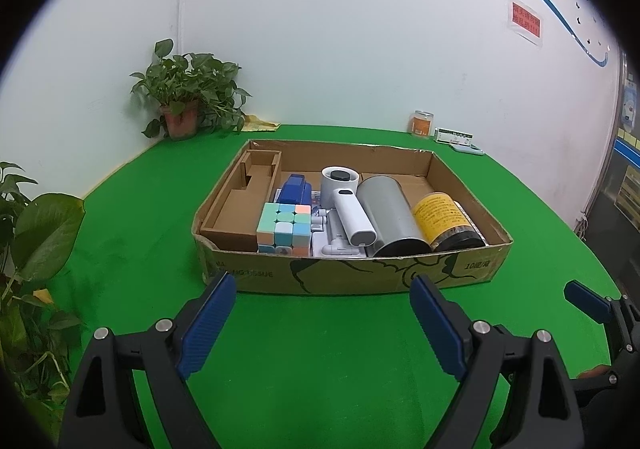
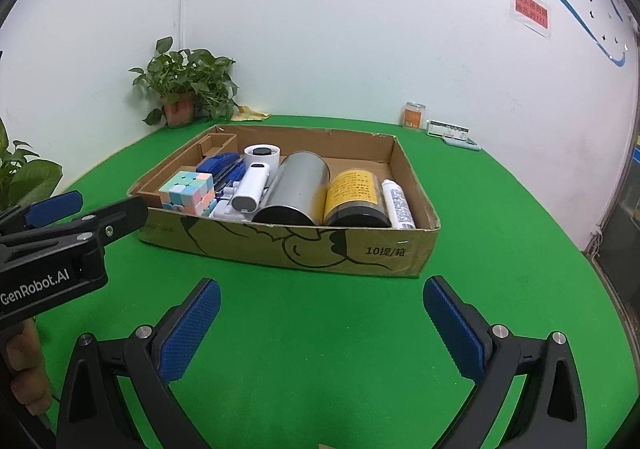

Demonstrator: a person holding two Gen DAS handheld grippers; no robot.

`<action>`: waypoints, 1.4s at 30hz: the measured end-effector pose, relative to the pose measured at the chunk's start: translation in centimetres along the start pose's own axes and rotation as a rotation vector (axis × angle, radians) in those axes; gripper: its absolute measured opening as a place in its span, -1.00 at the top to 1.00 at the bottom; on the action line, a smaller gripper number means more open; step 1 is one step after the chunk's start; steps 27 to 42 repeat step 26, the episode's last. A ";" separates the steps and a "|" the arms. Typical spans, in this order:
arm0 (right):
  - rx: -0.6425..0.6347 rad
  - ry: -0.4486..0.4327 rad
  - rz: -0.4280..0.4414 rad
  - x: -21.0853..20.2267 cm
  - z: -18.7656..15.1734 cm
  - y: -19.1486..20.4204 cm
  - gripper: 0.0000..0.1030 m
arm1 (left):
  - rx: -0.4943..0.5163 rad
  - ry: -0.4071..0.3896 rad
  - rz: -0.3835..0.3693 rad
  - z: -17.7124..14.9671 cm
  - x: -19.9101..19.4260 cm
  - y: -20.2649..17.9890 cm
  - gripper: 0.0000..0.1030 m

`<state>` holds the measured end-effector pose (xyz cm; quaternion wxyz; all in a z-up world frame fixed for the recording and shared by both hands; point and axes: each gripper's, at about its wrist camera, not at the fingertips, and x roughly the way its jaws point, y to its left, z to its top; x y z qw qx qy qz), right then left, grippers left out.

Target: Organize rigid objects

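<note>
The left gripper (image 1: pixel 322 323) and the right gripper (image 2: pixel 320 329) hover over the green table (image 2: pixel 320 369), fingers wide apart and holding nothing. In the cardboard box (image 2: pixel 288 249) lie a pastel puzzle cube (image 2: pixel 186 193), a metal can (image 2: pixel 294 189), a yellow-labelled jar (image 2: pixel 354 195) and a white tube (image 2: pixel 397 203), side by side.

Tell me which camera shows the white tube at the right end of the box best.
The right wrist view: the white tube lies fully visible beside the yellow-labelled jar, against the cardboard box wall. In the left wrist view the jar hides nearly all of it.
</note>
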<state>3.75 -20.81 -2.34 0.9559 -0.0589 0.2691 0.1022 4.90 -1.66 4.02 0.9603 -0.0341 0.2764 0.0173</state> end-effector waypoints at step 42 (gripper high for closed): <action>0.006 0.010 -0.008 0.4 -0.3 0.3 -0.98 | 0.040 -0.027 -0.005 -0.5 -0.1 -0.4 -0.73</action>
